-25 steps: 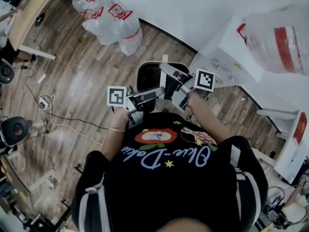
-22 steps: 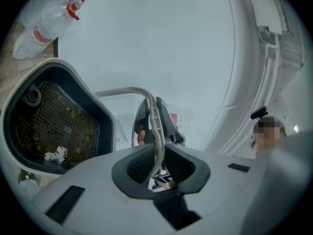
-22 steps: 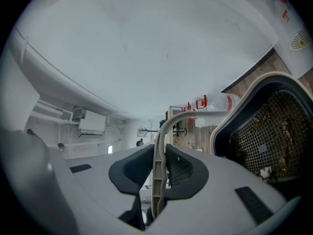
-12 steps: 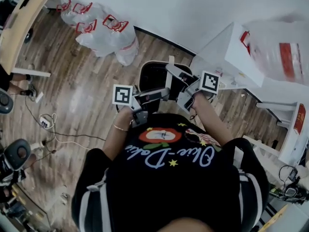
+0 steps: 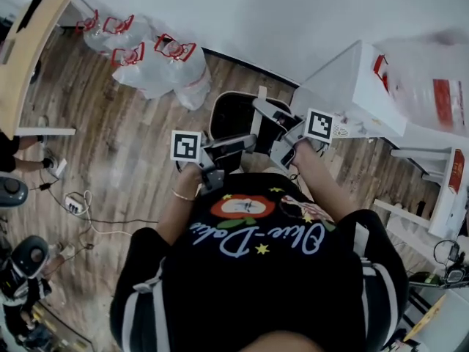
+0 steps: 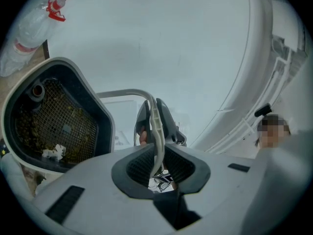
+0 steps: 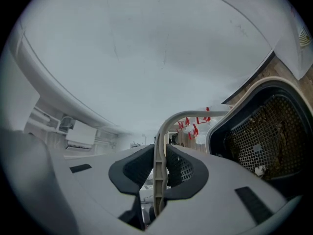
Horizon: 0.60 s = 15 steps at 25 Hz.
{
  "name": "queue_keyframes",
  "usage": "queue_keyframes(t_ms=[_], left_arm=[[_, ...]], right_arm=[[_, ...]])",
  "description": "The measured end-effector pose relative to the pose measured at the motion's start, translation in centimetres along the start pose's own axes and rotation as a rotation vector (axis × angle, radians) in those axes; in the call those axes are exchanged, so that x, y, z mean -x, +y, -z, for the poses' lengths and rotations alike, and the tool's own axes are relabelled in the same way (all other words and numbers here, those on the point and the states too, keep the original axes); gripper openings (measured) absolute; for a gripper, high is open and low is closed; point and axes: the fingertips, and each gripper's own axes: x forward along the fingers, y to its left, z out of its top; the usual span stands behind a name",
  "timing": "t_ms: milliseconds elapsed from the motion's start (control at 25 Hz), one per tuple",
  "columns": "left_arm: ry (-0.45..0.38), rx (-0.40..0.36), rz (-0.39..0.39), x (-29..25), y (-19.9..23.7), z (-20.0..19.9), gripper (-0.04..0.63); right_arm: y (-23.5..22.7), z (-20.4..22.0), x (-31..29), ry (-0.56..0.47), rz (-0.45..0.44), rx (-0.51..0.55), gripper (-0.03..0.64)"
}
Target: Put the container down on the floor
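White plastic handle point(image 6: 155, 124) is pinched in the left gripper point(image 6: 157, 156), its jaws nearly together with only that thin bar between them. The black, mesh-lined container point(image 5: 231, 114) hangs between both grippers above the wooden floor point(image 5: 132, 134), close to the wall point(image 5: 293, 13). The right gripper point(image 7: 159, 168) clamps the same handle, jaws narrowly parted

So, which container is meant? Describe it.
From the white wall, look down to the wood floor. There the left gripper and right gripper clamp the thin handle of the container; unlike the clear red-capped bottles nearby, it is white-rimmed, dark and mesh-lined.
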Motion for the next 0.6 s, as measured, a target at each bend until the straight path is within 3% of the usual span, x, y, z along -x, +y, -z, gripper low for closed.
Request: queue_keyframes(t_ms=[120, 600], left_arm=[[0.005, 0.006, 0.007, 0.6, 0.4, -2.5, 0.055], [-0.074, -0.007, 0.001, 0.1, 0.9, -4.2, 0.055]], right_arm=[[-0.2, -1.3, -2.2, -0.009, 0.01, 0.009, 0.064], [0.0, -2.4, -3.9, 0.056, -0.005, 0.017, 0.064]])
